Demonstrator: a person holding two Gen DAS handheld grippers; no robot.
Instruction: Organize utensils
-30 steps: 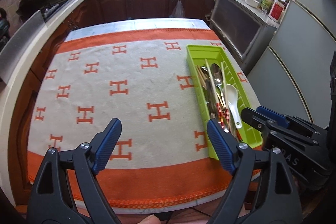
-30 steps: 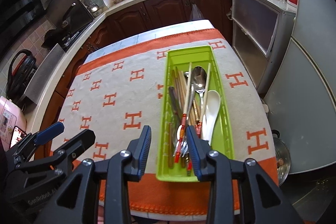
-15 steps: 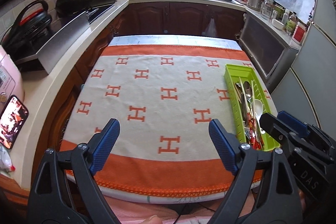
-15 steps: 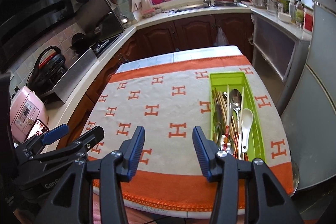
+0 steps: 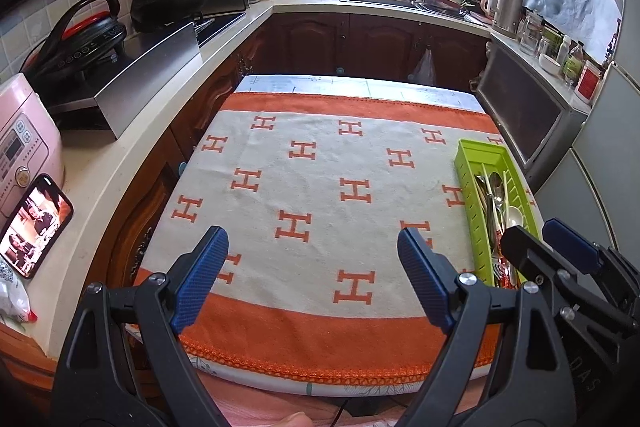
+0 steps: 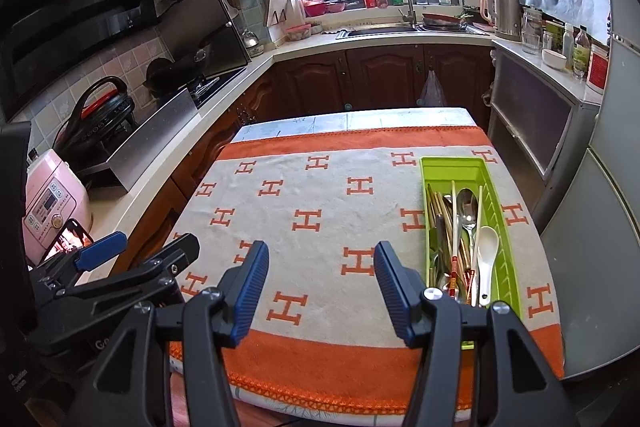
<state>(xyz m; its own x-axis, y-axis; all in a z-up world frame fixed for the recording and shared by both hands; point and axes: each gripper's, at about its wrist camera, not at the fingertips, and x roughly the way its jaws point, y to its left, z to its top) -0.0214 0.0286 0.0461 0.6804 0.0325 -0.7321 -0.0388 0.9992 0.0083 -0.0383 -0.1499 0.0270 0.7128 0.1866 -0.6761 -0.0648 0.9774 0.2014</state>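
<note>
Left black two-finger gripper with blue pads (image 5: 312, 275) held level over near edge of table, jaws wide apart, nothing in them. Right black two-finger gripper with blue pads (image 6: 320, 287) same pose, jaws spread wide, empty; in left view it shows at 4 o'clock (image 5: 560, 259).

Lime-green plastic utensil tray (image 6: 500, 187) sits on right side of cream towel with orange H pattern and orange borders (image 6: 320, 195), at 2 o'clock of right gripper, near it but not touching; at 2–3 o'clock of left gripper, well apart. Tray holds white ceramic spoon (image 6: 486, 259), steel spoon (image 6: 467, 203), pale chopsticks with red-patterned ends (image 6: 454, 227), other cutlery hard to sort out.

Around: pink rice cooker (image 6: 52, 203) and lit phone (image 5: 36, 223) on counter at 9 o'clock, grey fridge (image 6: 608, 219) right of table. Towel between grippers and tray is bare.
</note>
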